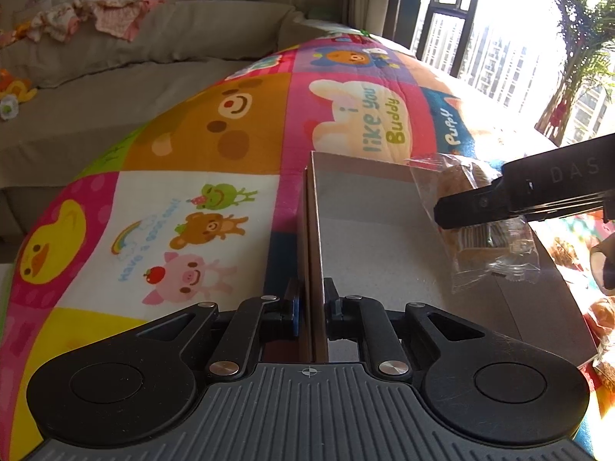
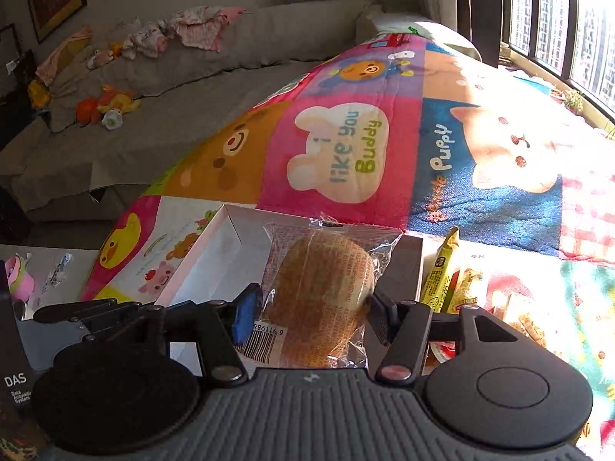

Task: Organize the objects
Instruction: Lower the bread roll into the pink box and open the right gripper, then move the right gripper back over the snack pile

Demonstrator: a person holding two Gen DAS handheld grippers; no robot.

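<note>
A bright cartoon-patterned play mat [image 2: 346, 146] is lying beside a grey sofa [image 2: 173, 88].
The left tool [image 1: 312, 307] is clamping the open cardboard box's [image 1: 384, 238] side wall; the right tool [image 2: 313, 307] is gripping a clear-wrapped brown bun [image 2: 323, 296] over the box.

Right gripper [image 1: 442, 213] was cut off by the right edge in left wrist view, its far finger hidden behind the wrapped bun [image 1: 488, 230]. Snack packets [image 2: 447, 272] sat partly hidden behind the box [image 2: 215, 246] wall & gripper linkage; print too small to read. Window side blown out by glare.
</note>
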